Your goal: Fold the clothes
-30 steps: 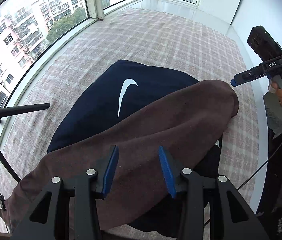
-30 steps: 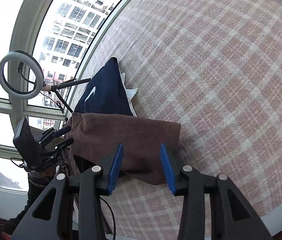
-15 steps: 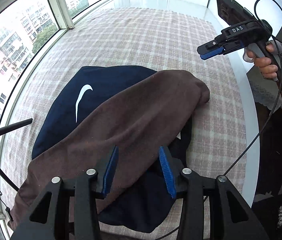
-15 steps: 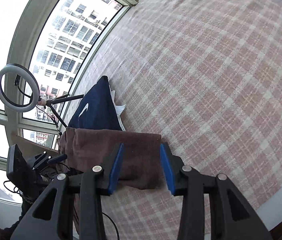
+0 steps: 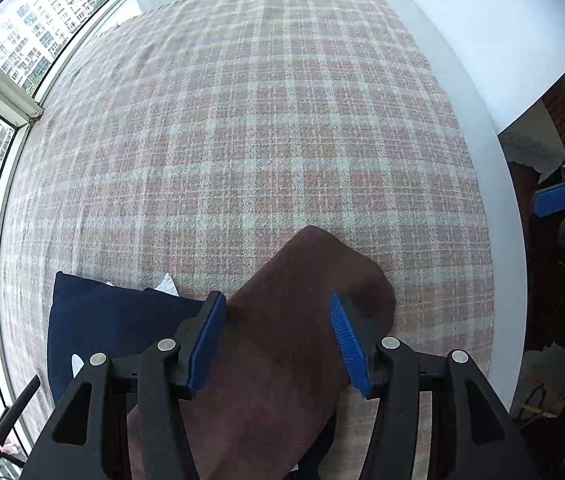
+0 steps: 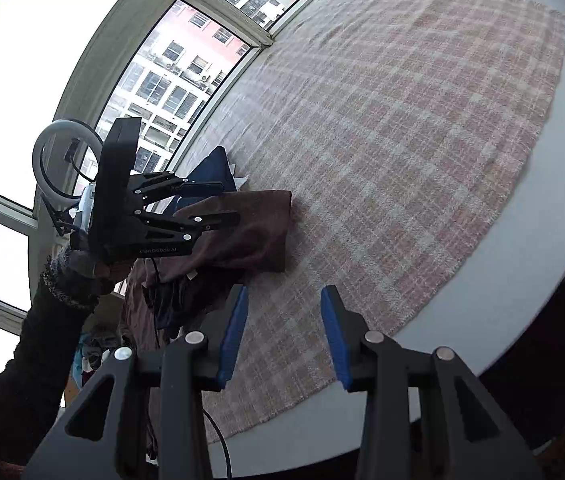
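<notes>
Left wrist view is cutting off the near end of the brown garment (image 5: 294, 344), which is lying under and between the pads of the left gripper (image 5: 278, 344); its jaws are spreading wider, pads clear of the cloth. To that gripper's left, a navy garment (image 5: 114, 320) is lying partly buried beneath the brown one, a white scrap peeking out behind it, too small to identify. Two garments are showing on one pink plaid blanket (image 5: 262, 128). The right gripper (image 6: 282, 332) is hovering with jaws apart and empty over the blanket's near edge, the clothes lying ahead to its left.
</notes>
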Demonstrator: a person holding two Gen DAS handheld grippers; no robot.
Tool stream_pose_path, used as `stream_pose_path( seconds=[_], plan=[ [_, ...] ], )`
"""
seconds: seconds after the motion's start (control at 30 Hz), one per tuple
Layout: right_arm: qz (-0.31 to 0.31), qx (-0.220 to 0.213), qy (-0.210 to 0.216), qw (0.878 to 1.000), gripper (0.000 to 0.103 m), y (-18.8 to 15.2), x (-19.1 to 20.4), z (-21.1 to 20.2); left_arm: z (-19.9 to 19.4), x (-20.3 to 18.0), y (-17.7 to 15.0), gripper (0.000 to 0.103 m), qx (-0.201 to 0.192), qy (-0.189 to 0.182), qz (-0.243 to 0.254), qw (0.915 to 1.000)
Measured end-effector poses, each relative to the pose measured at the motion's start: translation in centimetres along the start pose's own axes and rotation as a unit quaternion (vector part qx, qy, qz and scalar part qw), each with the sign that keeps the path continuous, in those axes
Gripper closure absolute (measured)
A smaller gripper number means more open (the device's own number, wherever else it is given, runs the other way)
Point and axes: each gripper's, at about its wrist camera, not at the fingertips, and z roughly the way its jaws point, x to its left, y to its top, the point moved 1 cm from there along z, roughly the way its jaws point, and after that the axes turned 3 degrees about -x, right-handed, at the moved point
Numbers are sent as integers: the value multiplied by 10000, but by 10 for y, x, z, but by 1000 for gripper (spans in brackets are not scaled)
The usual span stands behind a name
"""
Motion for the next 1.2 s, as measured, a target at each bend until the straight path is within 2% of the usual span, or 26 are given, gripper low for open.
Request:
stream_pose_path(
  seconds=[0.03,0.1,0.17,0.23,0.37,0.5,0.57,0.67,0.7,0.73,0.77,0.93,1.0,1.03,1.1,1.2],
  plan=[
    [-196,-53,15,9998,65,3,4,1,1,7,-1,55,86,114,-70,9999],
    [-633,-144,60,9979,65,17,13,12,-34,21,-17,55,-322,-264,-558,9976],
    [-1028,-184,96,9945,65,34,22,29,-82,32,-50,54,-765,-514,-958,9911],
    [-1380,-57,129,9903,63,52,27,58,-129,38,-96,53,-1063,-603,-1235,9848],
    [-1570,525,229,9859,61,77,21,124,-207,54,-205,52,-1213,-251,-1965,9726],
    [-1605,905,508,9816,57,84,11,164,-248,68,-304,51,-1086,102,-2984,9482],
    [-1606,1044,736,9787,51,80,9,171,-250,71,-340,51,-1002,216,-3422,9340],
    [-1550,1153,969,9764,52,76,8,177,-246,72,-382,51,-900,296,-3868,9173],
    [-1506,1146,999,9768,56,75,8,177,-243,72,-391,51,-867,304,-3976,9130],
    [-1419,1140,1027,9779,79,75,7,176,-237,71,-397,51,-843,271,-4053,9099],
    [-1242,1107,1040,9806,97,77,4,173,-233,70,-401,51,-823,246,-4080,9089],
    [-938,523,1128,9878,97,79,15,128,-215,60,-414,51,-736,194,-4019,9125],
    [-937,388,1079,9890,98,75,29,112,-200,58,-422,51,-665,47,-4099,9097],
    [-945,322,1053,9894,98,72,38,105,-192,58,-426,51,-628,-29,-4141,9081],
    [-1000,180,1055,9892,98,61,61,89,-168,56,-439,51,-296,87,-4229,9056],
    [-1375,25,1096,9844,98,36,113,68,-135,46,-461,51,-22,50,-4288,9034]
  ],
)
